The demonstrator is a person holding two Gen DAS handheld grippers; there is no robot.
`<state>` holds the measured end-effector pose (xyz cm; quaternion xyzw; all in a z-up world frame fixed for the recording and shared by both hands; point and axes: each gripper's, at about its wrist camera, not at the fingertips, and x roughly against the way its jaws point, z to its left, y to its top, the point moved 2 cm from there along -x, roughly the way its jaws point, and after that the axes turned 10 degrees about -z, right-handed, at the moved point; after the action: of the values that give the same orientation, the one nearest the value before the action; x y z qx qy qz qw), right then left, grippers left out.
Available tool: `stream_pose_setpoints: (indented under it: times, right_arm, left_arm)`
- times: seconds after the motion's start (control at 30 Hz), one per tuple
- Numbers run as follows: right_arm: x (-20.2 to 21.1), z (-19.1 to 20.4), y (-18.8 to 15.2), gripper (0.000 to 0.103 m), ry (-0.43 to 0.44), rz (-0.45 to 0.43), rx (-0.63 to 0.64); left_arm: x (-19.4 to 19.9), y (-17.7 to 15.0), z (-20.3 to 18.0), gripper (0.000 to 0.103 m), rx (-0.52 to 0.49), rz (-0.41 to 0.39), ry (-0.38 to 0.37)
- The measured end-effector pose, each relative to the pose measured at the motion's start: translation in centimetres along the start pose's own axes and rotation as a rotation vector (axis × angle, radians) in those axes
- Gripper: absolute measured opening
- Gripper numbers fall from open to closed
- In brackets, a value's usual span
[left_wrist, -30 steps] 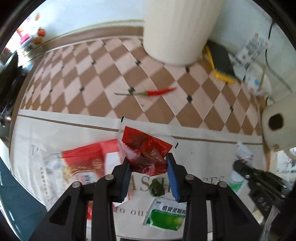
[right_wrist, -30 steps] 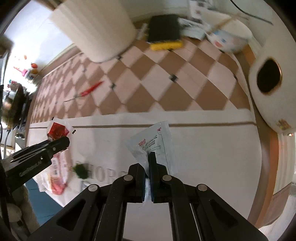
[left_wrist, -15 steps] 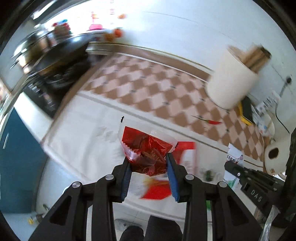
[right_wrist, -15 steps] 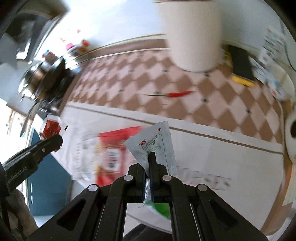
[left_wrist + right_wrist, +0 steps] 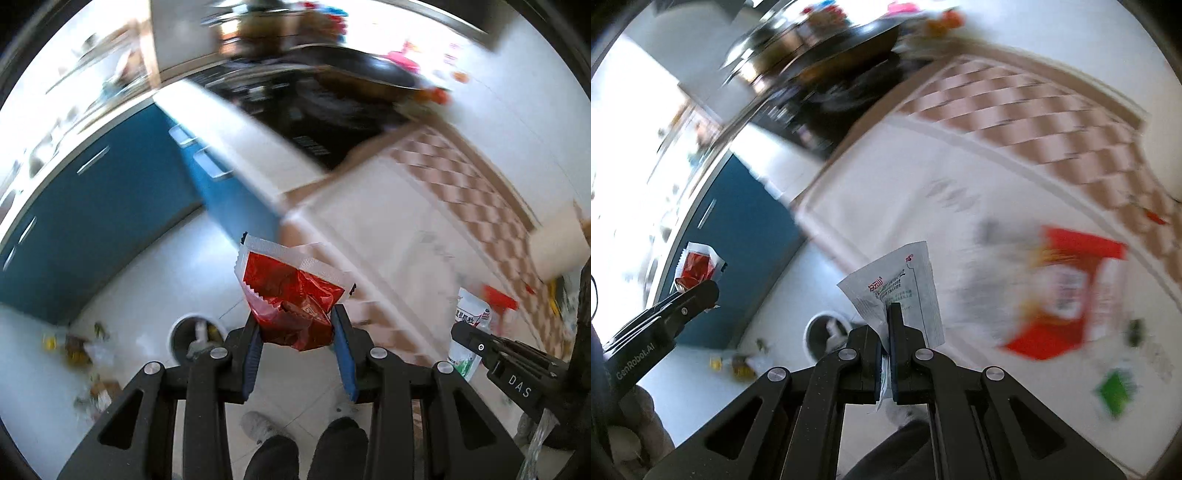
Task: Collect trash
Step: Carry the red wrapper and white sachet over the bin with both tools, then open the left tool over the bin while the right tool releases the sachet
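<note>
My left gripper [image 5: 297,326] is shut on a crumpled red snack wrapper [image 5: 291,295] and holds it in the air beyond the counter edge, above the floor. My right gripper [image 5: 886,317] is shut on a flat white sachet [image 5: 897,288]; it also shows in the left wrist view [image 5: 467,317]. The left gripper with the red wrapper [image 5: 696,264] shows at the left of the right wrist view. A small round trash bin [image 5: 194,336] stands on the white floor below both grippers [image 5: 827,330].
A large red and white packet [image 5: 1067,291], a green sachet [image 5: 1115,391] and a green scrap [image 5: 1136,328] lie on the pale counter mat [image 5: 923,192]. Blue cabinets [image 5: 110,206] and a dark stove [image 5: 314,110] stand to the left. Litter [image 5: 81,347] lies on the floor.
Both grippers have swung left off the counter, each still holding its piece. The view now takes in the floor, the blue cabinets and the trash bin.
</note>
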<state>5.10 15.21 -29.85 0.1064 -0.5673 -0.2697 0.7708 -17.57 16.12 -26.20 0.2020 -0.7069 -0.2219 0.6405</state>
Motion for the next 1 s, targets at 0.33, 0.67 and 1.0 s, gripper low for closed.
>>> stream_pose_setpoints:
  times: [0.33,0.67,1.0]
  right_arm:
    - [-11.9,16.5,-5.8,0.003,0.079,0.109,0.181]
    - [-32.1,22.7,-15.4,0.003,0.130,0.335,0.294]
    - [-53.3,20.6,-27.0,0.003,0.249,0.557,0.239]
  left_arm:
    - [-5.8,-5.8,18.1,0.032,0.255,0.106,0.141]
    - [-20.1,-16.4,30.9,0.032,0.528,0.237,0.196]
    - [-38.0,-29.3,38.2,0.032,0.839,0.399,0.083]
